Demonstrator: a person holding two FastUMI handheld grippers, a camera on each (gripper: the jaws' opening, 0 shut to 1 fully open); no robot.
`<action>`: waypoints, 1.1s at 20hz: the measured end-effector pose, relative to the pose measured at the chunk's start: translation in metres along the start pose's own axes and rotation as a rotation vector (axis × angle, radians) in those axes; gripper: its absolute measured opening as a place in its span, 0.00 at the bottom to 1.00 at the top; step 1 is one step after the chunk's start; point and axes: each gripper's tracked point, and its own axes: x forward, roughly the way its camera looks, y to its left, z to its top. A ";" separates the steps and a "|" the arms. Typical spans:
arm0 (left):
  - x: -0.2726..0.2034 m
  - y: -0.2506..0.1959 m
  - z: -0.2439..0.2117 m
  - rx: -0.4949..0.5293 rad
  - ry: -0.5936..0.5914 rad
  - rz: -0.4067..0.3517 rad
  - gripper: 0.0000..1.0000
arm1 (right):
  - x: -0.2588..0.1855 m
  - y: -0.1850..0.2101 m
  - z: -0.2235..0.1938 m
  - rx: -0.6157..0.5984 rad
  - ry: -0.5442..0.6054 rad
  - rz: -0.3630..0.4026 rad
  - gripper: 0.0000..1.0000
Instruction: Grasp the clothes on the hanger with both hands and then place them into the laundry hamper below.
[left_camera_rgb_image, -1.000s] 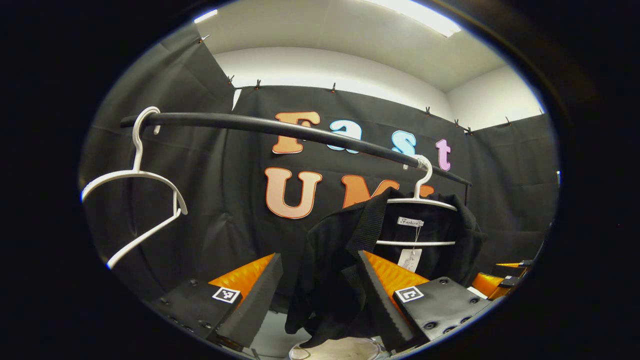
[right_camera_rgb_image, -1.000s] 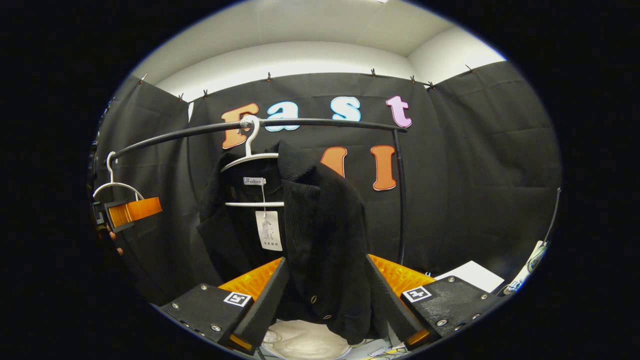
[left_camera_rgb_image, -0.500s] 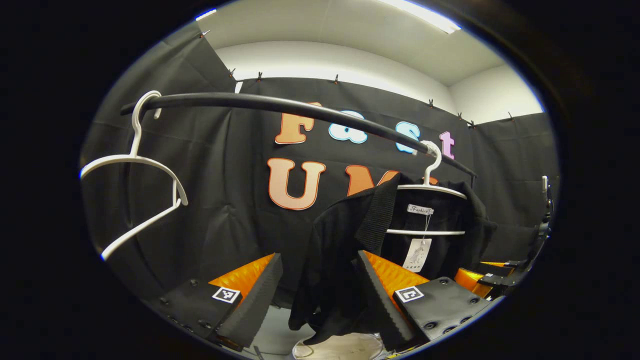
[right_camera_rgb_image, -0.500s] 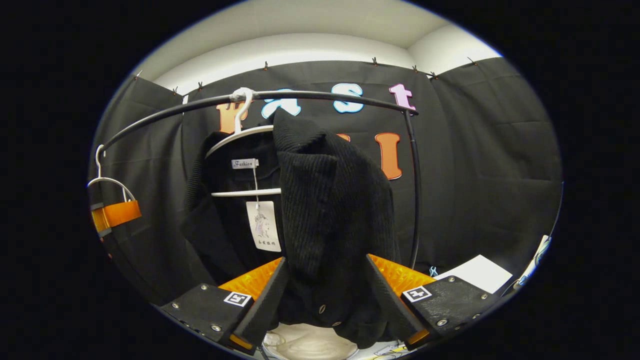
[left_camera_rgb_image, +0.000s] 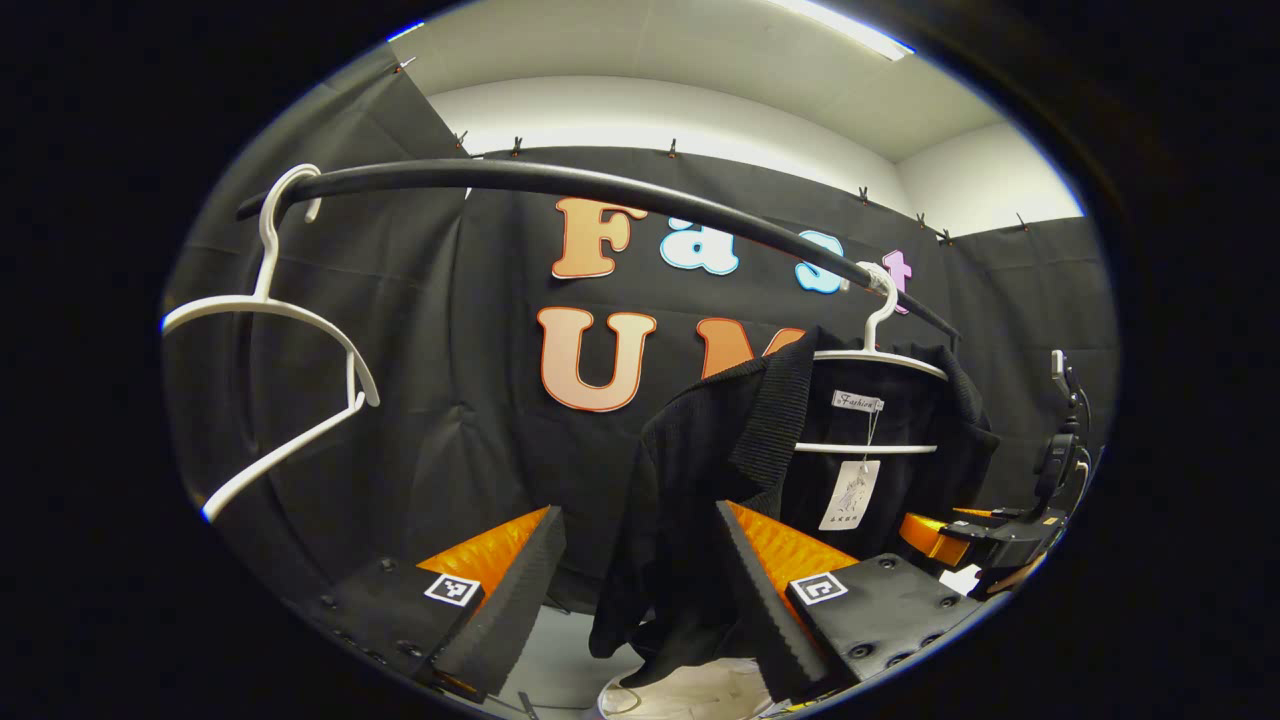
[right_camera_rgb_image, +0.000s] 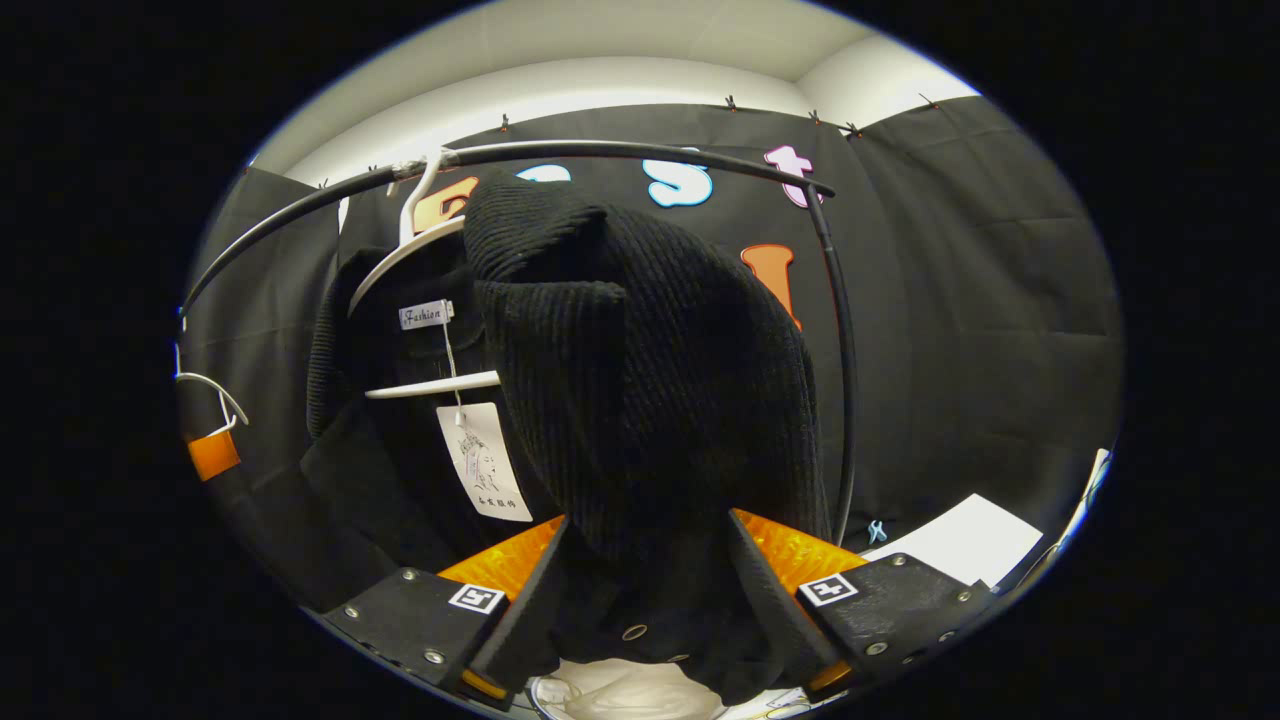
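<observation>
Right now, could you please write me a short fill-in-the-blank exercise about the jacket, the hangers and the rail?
1. The black jacket hangs on a ____ hanger.
2. That hanger hooks over a black ____.
3. The second hanger on the rail carries ____ clothes.
4. The jaws of the right gripper stand ____ around the jacket.

Missing words: white; rail; no; open

**Open gap mid-rail, crowded right end**

Between the empty hanger (left_camera_rgb_image: 270, 330) and the black garment (left_camera_rgb_image: 700, 470), the rail (left_camera_rgb_image: 560, 185) hangs bare, leaving open passage beneath. The garment's draped front fills the space between the right gripper (right_camera_rgb_image: 645, 585) jaws. The rail's upright post (right_camera_rgb_image: 848, 400) stands just beside it.
</observation>
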 end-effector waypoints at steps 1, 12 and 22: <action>0.003 -0.002 -0.001 0.001 0.003 -0.004 0.93 | 0.003 -0.001 0.000 0.003 -0.001 0.004 0.93; 0.016 -0.058 -0.005 -0.020 0.006 -0.051 0.97 | -0.018 -0.022 0.008 0.009 0.013 0.067 0.14; 0.035 -0.100 -0.026 -0.038 -0.004 -0.057 0.94 | -0.050 -0.037 0.020 -0.022 0.017 0.110 0.02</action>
